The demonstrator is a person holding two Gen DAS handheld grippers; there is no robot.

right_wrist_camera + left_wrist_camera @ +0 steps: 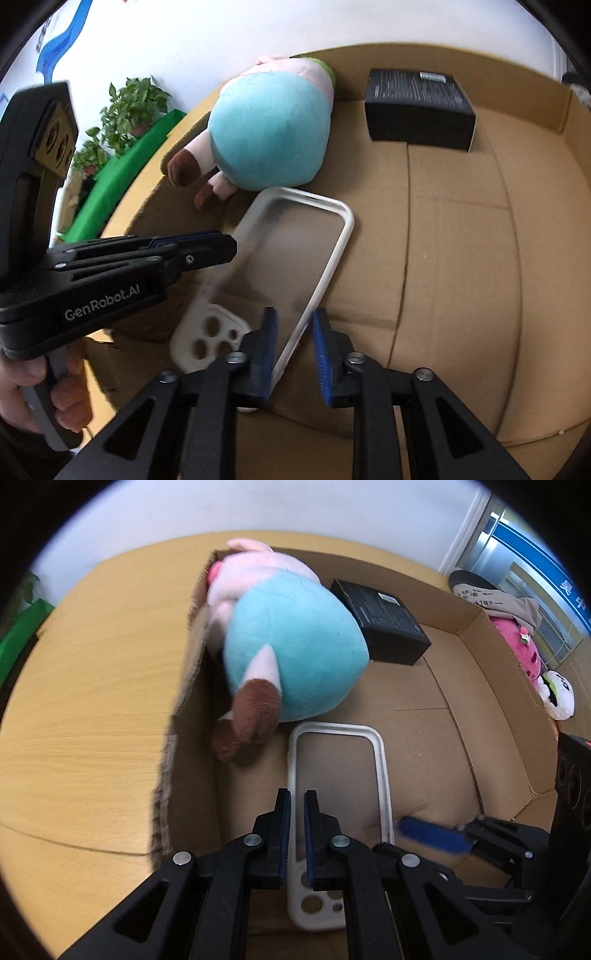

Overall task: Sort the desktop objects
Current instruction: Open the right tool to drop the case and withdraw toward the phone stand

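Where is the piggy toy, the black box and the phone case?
Piggy toy (pixel 295 638), left wrist view, blue belly.
Black box (pixel 419 110), right wrist view, front side.
Phone case (pixel 347 221), right wrist view, white corner rim.

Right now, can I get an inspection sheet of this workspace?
Surface: wooden table carrying an open cardboard box.
Job's things: clear phone case, blue-bodied plush toy and black box, all inside the cardboard box.
Clutter: pink stuffed animal beyond the box's far wall.
Grippers: left gripper shut on one long rim of the case; right gripper open, the opposite rim between its jaws.
Cables: nothing seen.
Surroundings: white wall, potted plants, green cloth.
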